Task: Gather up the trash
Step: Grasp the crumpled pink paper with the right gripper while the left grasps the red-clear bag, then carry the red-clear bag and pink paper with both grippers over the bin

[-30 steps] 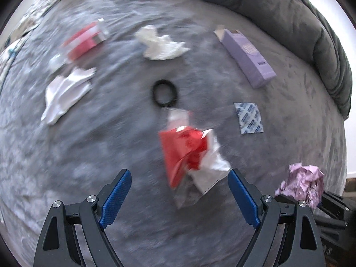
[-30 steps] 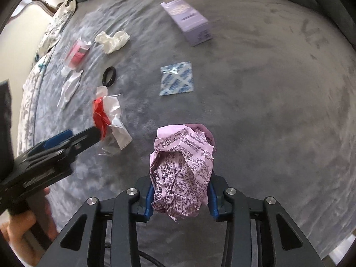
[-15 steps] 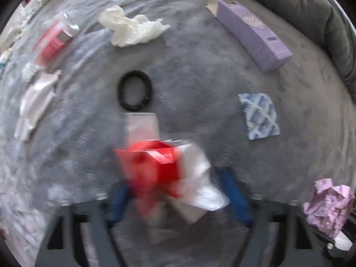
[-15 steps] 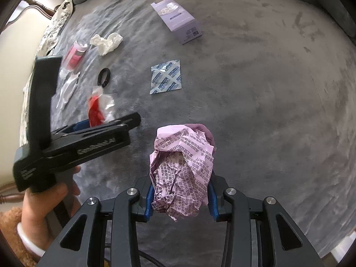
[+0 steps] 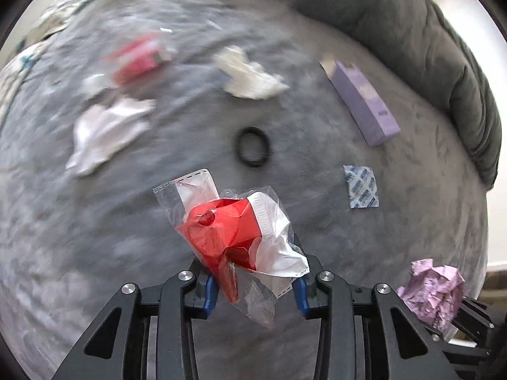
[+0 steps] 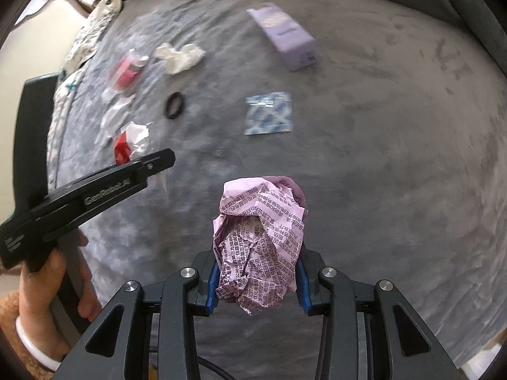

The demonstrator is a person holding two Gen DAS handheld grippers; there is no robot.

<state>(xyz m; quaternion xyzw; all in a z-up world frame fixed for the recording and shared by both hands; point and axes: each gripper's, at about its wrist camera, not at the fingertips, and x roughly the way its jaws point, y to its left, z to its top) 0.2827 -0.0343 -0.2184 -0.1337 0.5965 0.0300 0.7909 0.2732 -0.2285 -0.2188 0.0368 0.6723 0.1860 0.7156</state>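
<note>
My left gripper [image 5: 255, 288] is shut on a red and clear plastic wrapper [image 5: 234, 231] and holds it above the grey blanket [image 5: 126, 253]. The wrapper also shows in the right wrist view [image 6: 130, 145], at the tip of the left gripper [image 6: 139, 166]. My right gripper [image 6: 256, 281] is shut on a crumpled pink printed paper ball [image 6: 261, 243], also seen in the left wrist view [image 5: 434, 291] at the lower right.
On the blanket lie a purple box [image 5: 361, 101], a blue-and-white sachet [image 5: 361, 186], a black hair tie [image 5: 252, 147], a white tissue wad [image 5: 250, 74], a white wrapper [image 5: 104, 133] and a pink tube [image 5: 139, 58]. A folded grey duvet [image 5: 427, 31] lies along the far right.
My left gripper went down over the red wrapper, shut on it and lifted it off the blanket. My right gripper kept hold of the pink paper ball.
</note>
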